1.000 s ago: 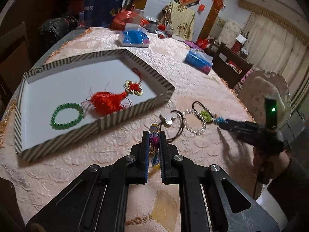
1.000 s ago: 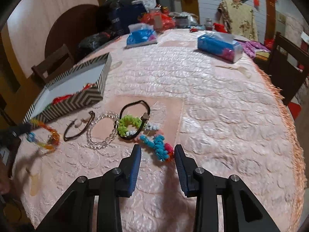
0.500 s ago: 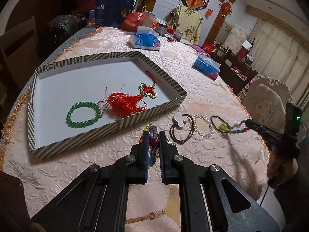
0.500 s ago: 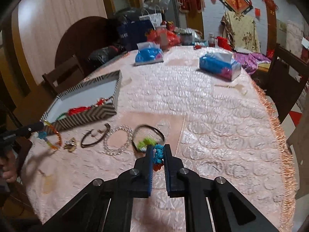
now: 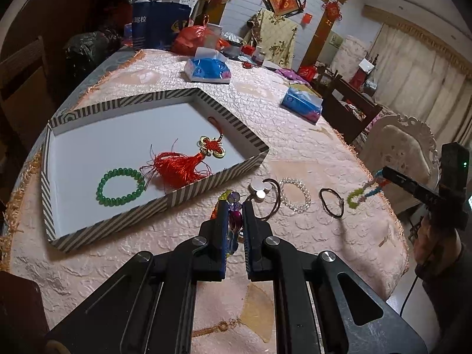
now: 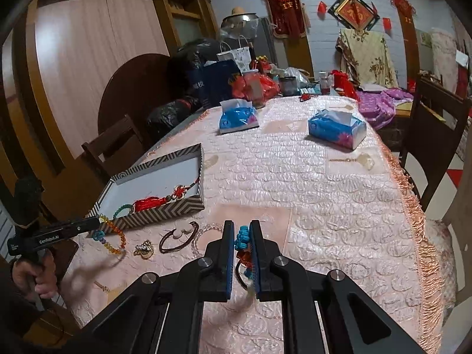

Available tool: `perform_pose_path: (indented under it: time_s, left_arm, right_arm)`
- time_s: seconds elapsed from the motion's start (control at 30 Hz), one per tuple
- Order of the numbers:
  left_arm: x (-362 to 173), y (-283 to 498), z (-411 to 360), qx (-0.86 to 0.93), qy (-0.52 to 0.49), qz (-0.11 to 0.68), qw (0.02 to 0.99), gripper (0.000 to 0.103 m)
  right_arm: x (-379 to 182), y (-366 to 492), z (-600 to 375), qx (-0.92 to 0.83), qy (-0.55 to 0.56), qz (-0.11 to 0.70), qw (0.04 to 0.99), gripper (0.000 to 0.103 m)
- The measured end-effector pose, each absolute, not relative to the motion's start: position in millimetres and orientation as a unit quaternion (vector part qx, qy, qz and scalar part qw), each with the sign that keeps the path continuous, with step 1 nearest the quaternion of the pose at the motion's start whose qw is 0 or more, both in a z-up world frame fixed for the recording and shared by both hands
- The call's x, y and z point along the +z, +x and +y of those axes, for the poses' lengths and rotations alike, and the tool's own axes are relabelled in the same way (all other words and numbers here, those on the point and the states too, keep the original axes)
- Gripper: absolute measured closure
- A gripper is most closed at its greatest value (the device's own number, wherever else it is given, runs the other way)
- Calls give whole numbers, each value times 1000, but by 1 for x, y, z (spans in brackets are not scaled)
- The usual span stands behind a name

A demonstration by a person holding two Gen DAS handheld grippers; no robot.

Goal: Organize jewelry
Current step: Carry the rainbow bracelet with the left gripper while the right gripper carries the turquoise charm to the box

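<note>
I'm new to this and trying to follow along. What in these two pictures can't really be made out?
- Colourful bead bracelet, left wrist view: mostly hidden between the left gripper fingers.
- Turquoise bracelet, right wrist view: the right gripper fingers cover most of it.
- Green bead bracelet, right wrist view: the striped box wall hides most of it.
- Small gold charm, right wrist view: too small to identify.

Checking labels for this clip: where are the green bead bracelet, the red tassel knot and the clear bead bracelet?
green bead bracelet (image 5: pixel 120 187): left wrist view, ring's left beads.
red tassel knot (image 5: pixel 180 168): left wrist view, tassel threads.
clear bead bracelet (image 5: pixel 295 195): left wrist view, ring's lower beads.
</note>
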State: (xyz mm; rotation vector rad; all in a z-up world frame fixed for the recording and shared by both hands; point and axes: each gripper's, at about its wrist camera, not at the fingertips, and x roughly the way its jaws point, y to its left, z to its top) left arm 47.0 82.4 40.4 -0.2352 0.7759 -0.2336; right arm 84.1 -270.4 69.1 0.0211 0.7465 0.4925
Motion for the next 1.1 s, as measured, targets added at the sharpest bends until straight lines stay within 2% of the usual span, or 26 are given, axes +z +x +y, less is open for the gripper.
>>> perform_pose_path:
  time_s: [0.37, 1.1]
  left_arm:
    - [44, 52, 99, -120, -132, 388, 904, 95]
    - [72, 51, 107, -80, -91, 380, 917, 95]
  right_arm:
    - [55, 87, -268, 208, -2, 392, 896, 94]
    - [75, 85, -241, 211, -43, 421, 881, 94]
